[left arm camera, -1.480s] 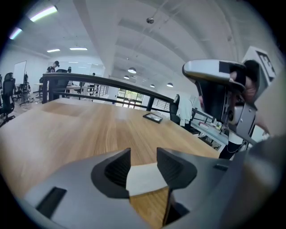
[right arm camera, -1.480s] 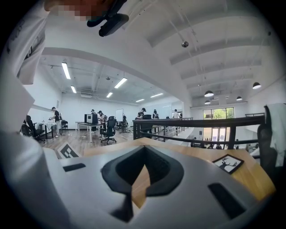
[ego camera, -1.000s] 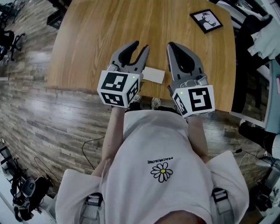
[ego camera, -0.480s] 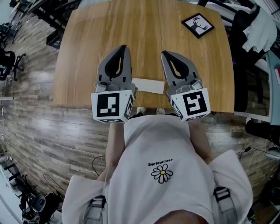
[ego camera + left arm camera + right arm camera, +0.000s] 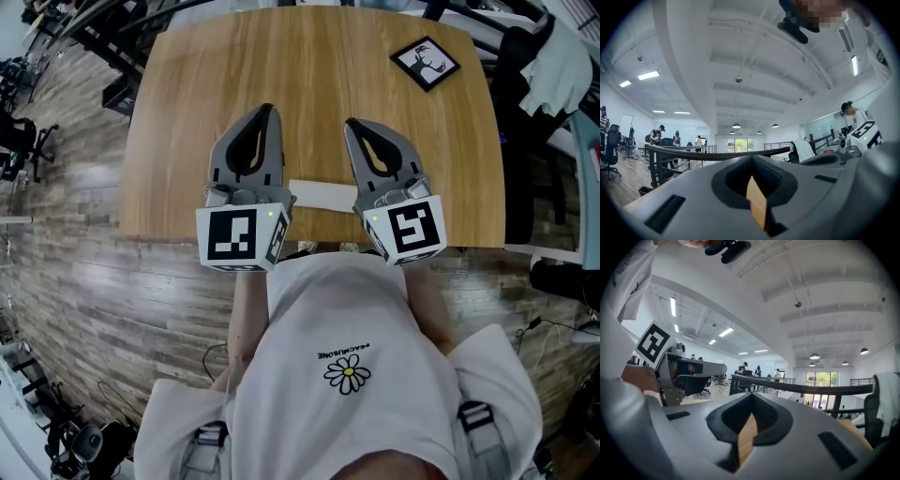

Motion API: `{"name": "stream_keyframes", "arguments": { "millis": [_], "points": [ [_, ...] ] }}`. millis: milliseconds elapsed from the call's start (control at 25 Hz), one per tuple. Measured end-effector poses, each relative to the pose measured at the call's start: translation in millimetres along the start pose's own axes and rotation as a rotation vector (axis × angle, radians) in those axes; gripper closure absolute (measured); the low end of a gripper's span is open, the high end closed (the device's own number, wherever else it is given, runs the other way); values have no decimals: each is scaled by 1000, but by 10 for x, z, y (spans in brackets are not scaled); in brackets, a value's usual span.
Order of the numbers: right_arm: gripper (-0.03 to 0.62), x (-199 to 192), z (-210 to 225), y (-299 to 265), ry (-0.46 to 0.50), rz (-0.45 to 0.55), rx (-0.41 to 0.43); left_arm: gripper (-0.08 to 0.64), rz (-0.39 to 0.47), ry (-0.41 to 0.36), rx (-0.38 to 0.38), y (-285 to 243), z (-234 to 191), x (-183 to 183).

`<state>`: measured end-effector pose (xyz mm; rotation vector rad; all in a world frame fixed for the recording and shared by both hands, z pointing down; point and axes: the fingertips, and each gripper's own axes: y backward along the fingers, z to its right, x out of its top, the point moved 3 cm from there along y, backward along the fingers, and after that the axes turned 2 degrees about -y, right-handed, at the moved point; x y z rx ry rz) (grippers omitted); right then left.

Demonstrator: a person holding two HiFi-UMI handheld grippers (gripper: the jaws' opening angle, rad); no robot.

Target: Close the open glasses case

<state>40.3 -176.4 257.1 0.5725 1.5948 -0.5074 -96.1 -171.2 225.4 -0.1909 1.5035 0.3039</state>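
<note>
A white, flat rectangular glasses case (image 5: 322, 194) lies on the wooden table (image 5: 319, 66) near its front edge, between my two grippers and partly hidden by them. It looks low and flat from above. My left gripper (image 5: 266, 112) hovers to the case's left, jaws shut with nothing between them (image 5: 752, 157). To the right of the case my right gripper (image 5: 351, 124) is also shut and empty (image 5: 752, 394). Both point level, away from the person. Neither touches the case.
A black-framed picture (image 5: 426, 62) lies at the table's far right corner. Wood-plank floor surrounds the table, with chair bases (image 5: 19, 150) to the left and clothes and furniture (image 5: 562, 56) to the right. The person's white shirt (image 5: 347, 366) fills the foreground.
My left gripper's jaws went from open to shut and the gripper rose and straightened beside the case. The right gripper stayed in place, shut.
</note>
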Motion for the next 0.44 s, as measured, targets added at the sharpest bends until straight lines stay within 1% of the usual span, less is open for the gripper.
{"name": "stream_keyframes", "arguments": {
  "millis": [240, 440],
  "points": [
    [584, 25, -40, -48, 30, -8, -4, 545, 3, 28, 4, 21, -95, -3],
    [584, -19, -32, -58, 14, -30, -20, 545, -8, 32, -2, 8, -104, -23]
  ]
}}
